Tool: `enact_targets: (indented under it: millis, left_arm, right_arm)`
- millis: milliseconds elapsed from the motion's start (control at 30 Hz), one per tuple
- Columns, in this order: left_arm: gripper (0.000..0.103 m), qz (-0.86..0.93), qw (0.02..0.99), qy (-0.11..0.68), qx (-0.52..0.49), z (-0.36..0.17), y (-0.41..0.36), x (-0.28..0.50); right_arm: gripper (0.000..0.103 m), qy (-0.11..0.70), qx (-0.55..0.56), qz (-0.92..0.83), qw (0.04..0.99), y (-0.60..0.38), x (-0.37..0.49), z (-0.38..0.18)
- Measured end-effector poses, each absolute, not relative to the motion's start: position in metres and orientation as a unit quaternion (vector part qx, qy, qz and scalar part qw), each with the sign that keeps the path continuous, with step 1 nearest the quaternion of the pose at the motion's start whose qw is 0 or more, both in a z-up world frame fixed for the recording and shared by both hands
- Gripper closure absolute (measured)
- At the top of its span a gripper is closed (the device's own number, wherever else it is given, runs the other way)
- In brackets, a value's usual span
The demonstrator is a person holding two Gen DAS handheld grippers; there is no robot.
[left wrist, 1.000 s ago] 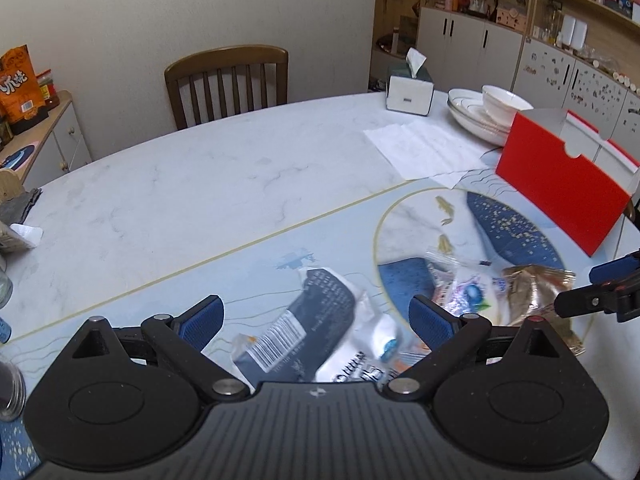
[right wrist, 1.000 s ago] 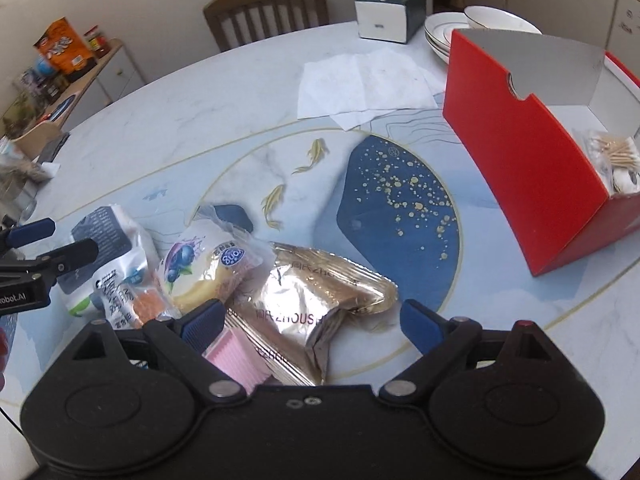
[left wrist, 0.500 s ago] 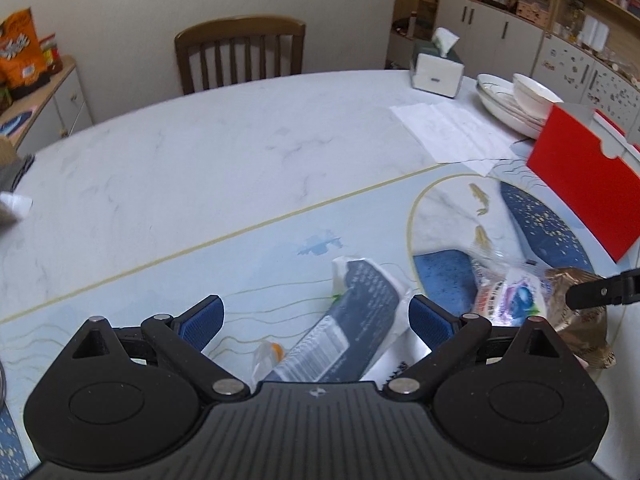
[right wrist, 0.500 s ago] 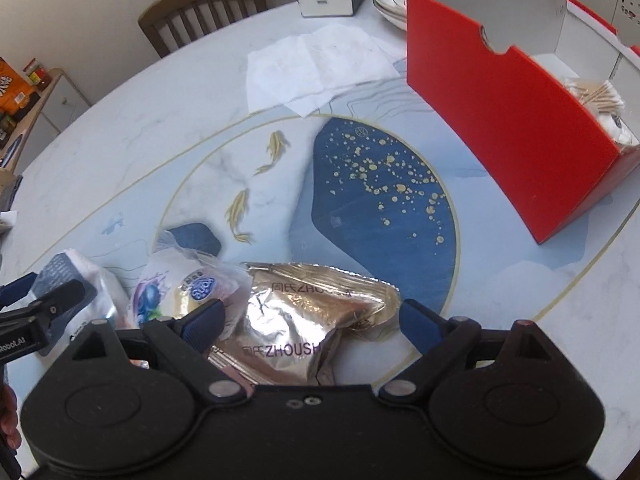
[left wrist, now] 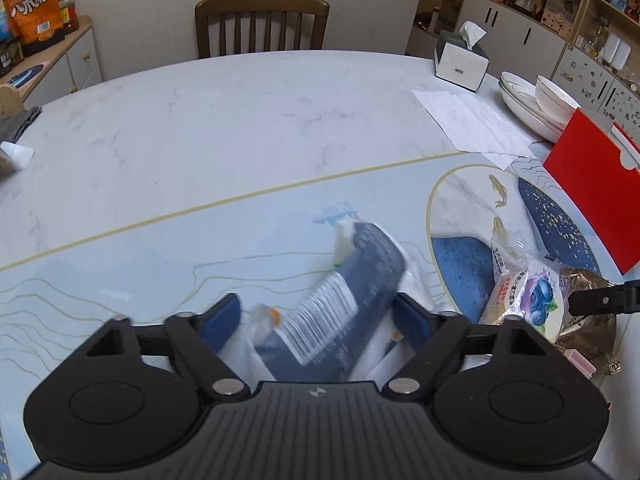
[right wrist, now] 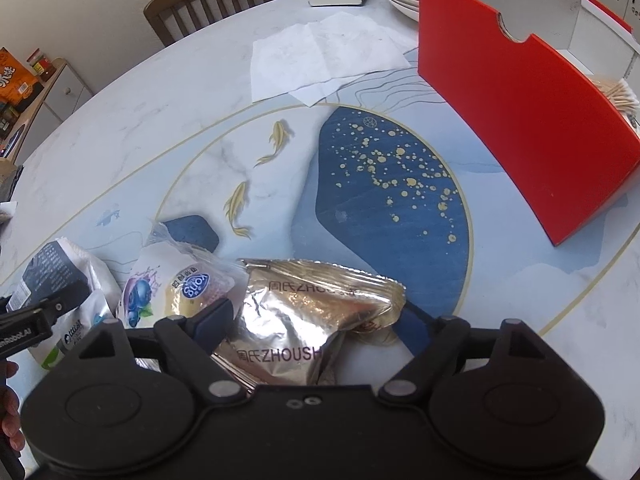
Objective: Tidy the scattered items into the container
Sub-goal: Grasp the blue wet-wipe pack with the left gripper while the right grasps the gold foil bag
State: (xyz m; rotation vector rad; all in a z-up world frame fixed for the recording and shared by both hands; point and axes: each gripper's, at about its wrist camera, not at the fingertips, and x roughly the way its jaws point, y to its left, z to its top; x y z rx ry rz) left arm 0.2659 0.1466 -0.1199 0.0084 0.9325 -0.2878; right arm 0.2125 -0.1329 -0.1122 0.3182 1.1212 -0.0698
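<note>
A dark blue and white packet with a barcode (left wrist: 348, 300) lies between the fingers of my left gripper (left wrist: 316, 318). Its jaws are closing around the packet, and a gap still shows on the left side. My right gripper (right wrist: 314, 320) hangs over a gold foil packet (right wrist: 304, 320). Its jaws are closing too, with the foil between them and the pads just short of its edges. A blueberry snack packet (right wrist: 180, 292) rests between the two packets. The red box (right wrist: 520, 128) stands open at the right, with cotton swabs (right wrist: 620, 94) inside it.
White paper sheets (right wrist: 320, 56), a tissue box (left wrist: 460, 60) and stacked plates with a bowl (left wrist: 536, 104) sit at the far side of the table. A wooden chair (left wrist: 262, 24) stands behind it. A small pink item (left wrist: 578, 360) lies by the gold packet.
Both grippers have sunk closer to the table and their jaws have narrowed. The dark packet now sits between the left fingers, the gold packet between the right ones.
</note>
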Motion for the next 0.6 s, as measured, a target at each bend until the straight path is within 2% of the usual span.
enact_targets:
  millis: [67,300,600]
  left_arm:
    - [0.029,-0.138,0.883,0.448,-0.001,-0.119,0.147,0.264]
    - [0.053,-0.141,0.885,0.444,-0.018,-0.117,0.150,0.256]
    - [0.068,-0.126,0.890,0.436,-0.031,-0.112,0.154,0.245]
  right_arm:
    - [0.019,0.529,0.155,-0.033,0.834,-0.133,0.212,-0.112]
    - [0.023,0.525,0.166,-0.023,0.834,-0.141,0.209,-0.112]
    - [0.033,0.520,0.170,-0.005,0.837,-0.149,0.204,-0.109]
